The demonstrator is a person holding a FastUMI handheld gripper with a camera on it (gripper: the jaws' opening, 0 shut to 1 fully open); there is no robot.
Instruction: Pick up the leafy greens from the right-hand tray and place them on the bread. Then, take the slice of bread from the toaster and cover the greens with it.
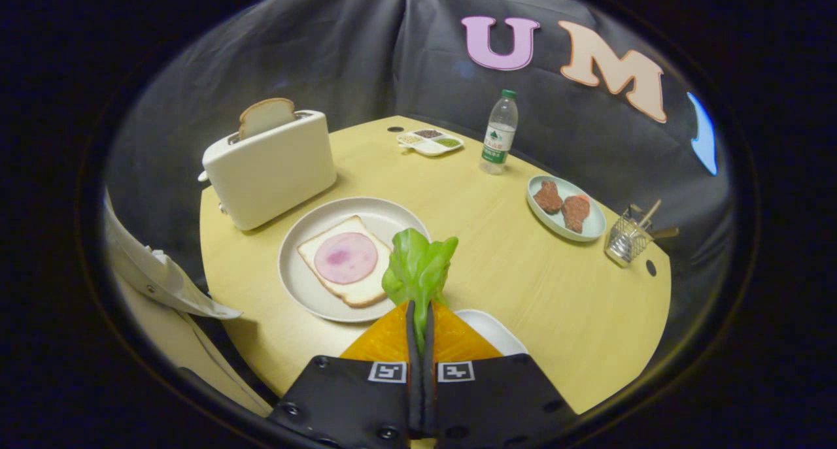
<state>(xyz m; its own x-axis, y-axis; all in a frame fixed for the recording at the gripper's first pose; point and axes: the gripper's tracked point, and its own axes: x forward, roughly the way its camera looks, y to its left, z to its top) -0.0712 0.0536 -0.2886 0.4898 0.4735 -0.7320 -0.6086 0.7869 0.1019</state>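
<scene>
Your gripper (419, 318) has its jaws clenched on the stem of the leafy greens (418, 270), and the leaf stands up between and just ahead of them, raised above the table (523, 272). The lower end of the stem is hidden between the jaws, so you cannot see how much of it they hold. A white tray (492, 328) peeks out just right of the jaws, mostly covered by the gripper body; its contents cannot be made out. Just beyond and to the left lies a round plate (307, 292) carrying the bread (340, 266) with a pink round slice of ham (345, 257) on top; the leaf overlaps the plate's right rim in your view, hiding that edge. Farther left stands the toaster (271, 168), with a slice of bread (265, 116) sticking up out of its slot, its lower part hidden inside. At the far side sit a small divided dish (431, 142) and a water bottle (500, 132). To the right, a pale blue plate (592, 227) holds two brown pieces of food, and a wire holder (626, 240) with utensils stands close to the table's right edge. Bare table lies open between the plate with the bread and the blue plate. At the near left, a pale sleeve (163, 279) crosses the table's edge.
</scene>
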